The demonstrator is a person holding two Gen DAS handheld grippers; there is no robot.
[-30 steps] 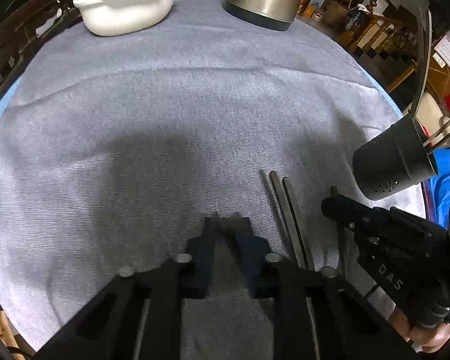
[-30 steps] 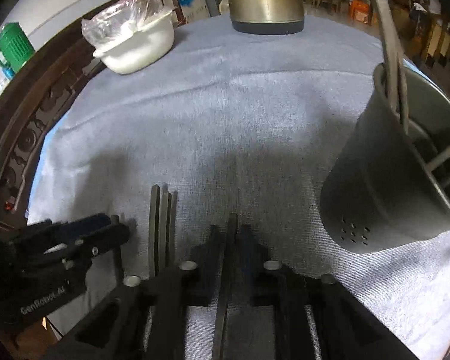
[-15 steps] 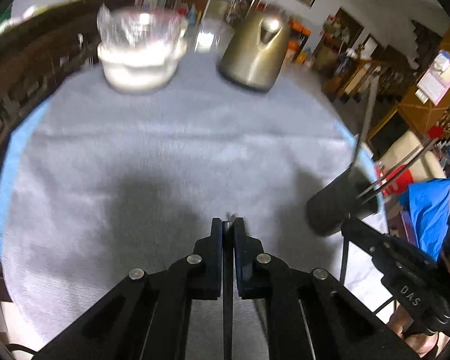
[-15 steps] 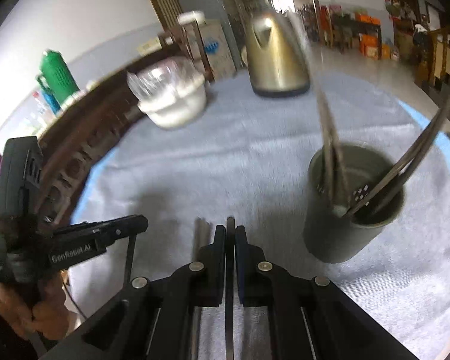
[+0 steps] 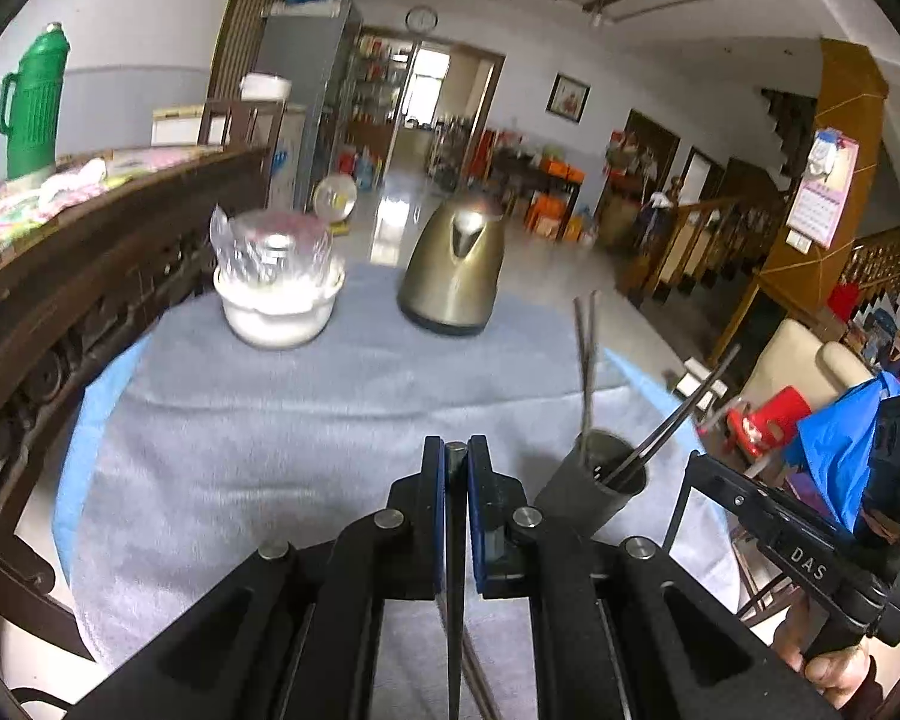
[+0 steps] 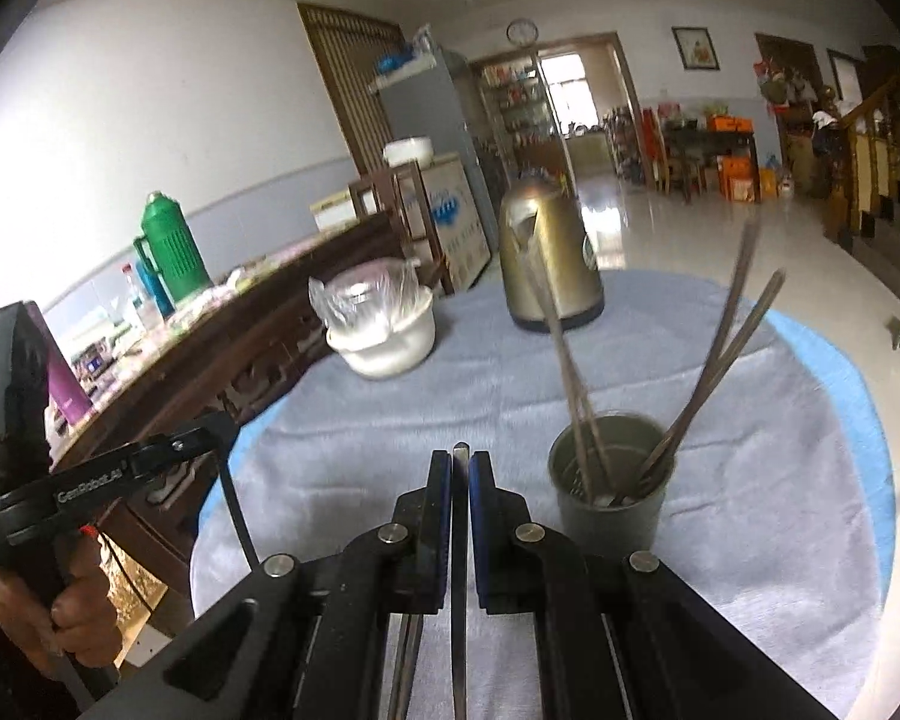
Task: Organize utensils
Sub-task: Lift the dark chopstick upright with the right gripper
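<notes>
My left gripper (image 5: 456, 462) is shut on a thin metal utensil (image 5: 455, 600) that hangs down between the fingers, above the grey cloth. My right gripper (image 6: 460, 468) is likewise shut on a thin metal utensil (image 6: 459, 600). The dark metal holder cup (image 6: 612, 498) stands on the cloth to the right, with several long utensils (image 6: 714, 372) leaning in it. It also shows in the left wrist view (image 5: 594, 486). More utensils (image 6: 405, 660) lie on the cloth below the right gripper.
A round table under a grey cloth (image 5: 282, 420) carries a white bowl with a plastic bag (image 5: 276, 300) and a brass-coloured kettle (image 5: 456, 270) at the far side. A dark wooden sideboard (image 5: 60, 276) runs along the left.
Both grippers have risen from the cloth and tilted up, each lifting a utensil. The views now look across the table into the room instead of down at the cloth.
</notes>
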